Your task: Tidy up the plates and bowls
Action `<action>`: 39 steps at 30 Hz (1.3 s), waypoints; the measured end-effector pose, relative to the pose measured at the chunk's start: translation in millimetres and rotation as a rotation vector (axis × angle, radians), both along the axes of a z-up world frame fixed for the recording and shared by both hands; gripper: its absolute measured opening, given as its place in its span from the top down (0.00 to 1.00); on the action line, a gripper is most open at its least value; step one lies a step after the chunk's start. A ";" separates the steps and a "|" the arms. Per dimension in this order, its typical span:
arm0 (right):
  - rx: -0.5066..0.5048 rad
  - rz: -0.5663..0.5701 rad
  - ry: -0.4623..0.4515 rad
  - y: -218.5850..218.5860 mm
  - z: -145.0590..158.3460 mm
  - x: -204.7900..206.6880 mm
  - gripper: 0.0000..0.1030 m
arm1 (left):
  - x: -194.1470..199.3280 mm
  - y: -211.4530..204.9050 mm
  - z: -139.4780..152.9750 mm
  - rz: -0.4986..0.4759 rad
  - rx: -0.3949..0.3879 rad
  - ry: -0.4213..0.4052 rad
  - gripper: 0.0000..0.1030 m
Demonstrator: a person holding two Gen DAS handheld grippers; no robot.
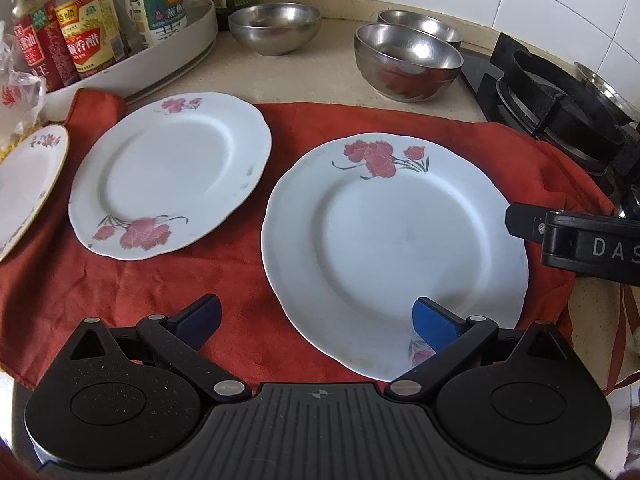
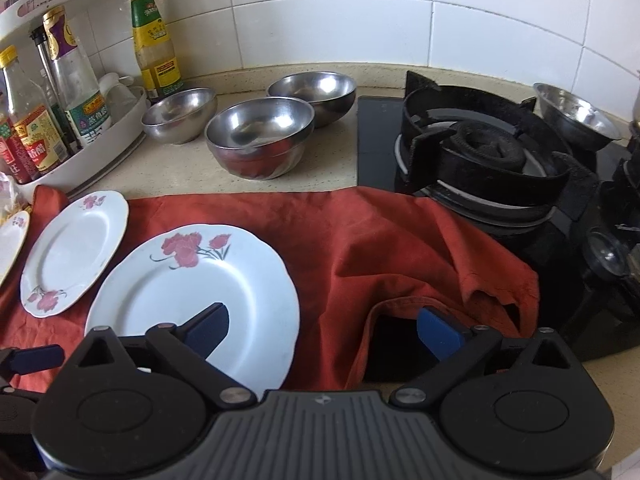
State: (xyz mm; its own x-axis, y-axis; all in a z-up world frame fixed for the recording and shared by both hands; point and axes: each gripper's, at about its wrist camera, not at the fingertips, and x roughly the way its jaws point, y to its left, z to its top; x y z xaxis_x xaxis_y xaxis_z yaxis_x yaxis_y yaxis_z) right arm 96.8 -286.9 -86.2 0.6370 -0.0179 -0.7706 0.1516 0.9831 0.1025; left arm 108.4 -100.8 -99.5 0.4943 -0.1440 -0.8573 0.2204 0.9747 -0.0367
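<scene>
Lying on the red cloth (image 1: pixel 224 264), item one: large floral plate (image 1: pixel 394 252), at the cloth's stove-side half. Item two: second floral plate (image 1: pixel 168 176), beside it toward the bottle tray (image 1: pixel 132 76). Item three: gold-rimmed plate (image 1: pixel 28 184), partly off the cloth's far edge. Beyond the cloth, on the counter: three steel bowls (image 2: pixel 260 136). Left gripper (image 1: pixel 316 320): fingers spread wide, empty, one pad over the large plate's rim. Right gripper (image 2: pixel 322 328): likewise spread, empty, straddling plate edge and cloth.
</scene>
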 end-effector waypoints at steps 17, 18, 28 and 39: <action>0.123 0.216 0.051 -6.4 -7.9 29.4 0.33 | 18.9 6.2 -4.8 -0.090 -0.185 0.021 0.03; 0.133 0.212 0.053 -12.1 -3.7 29.8 0.33 | 20.3 9.4 -4.6 -0.083 -0.202 0.026 0.03; 0.069 0.093 0.063 -69.4 38.2 12.6 0.34 | 20.3 10.5 -4.7 -0.120 -0.228 0.043 0.00; 0.258 0.300 0.046 -12.5 -3.5 63.0 0.33 | 20.5 14.0 -4.8 -0.096 -0.255 0.044 0.00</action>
State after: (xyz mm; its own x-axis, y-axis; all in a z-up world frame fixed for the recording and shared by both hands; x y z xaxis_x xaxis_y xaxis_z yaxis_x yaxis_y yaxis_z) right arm 159.8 -299.4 -89.7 0.5497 0.3613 -0.7532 -0.1282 0.9274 0.3513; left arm 128.9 -86.8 -104.4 0.4311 -0.4029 -0.8074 0.3045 0.9073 -0.2902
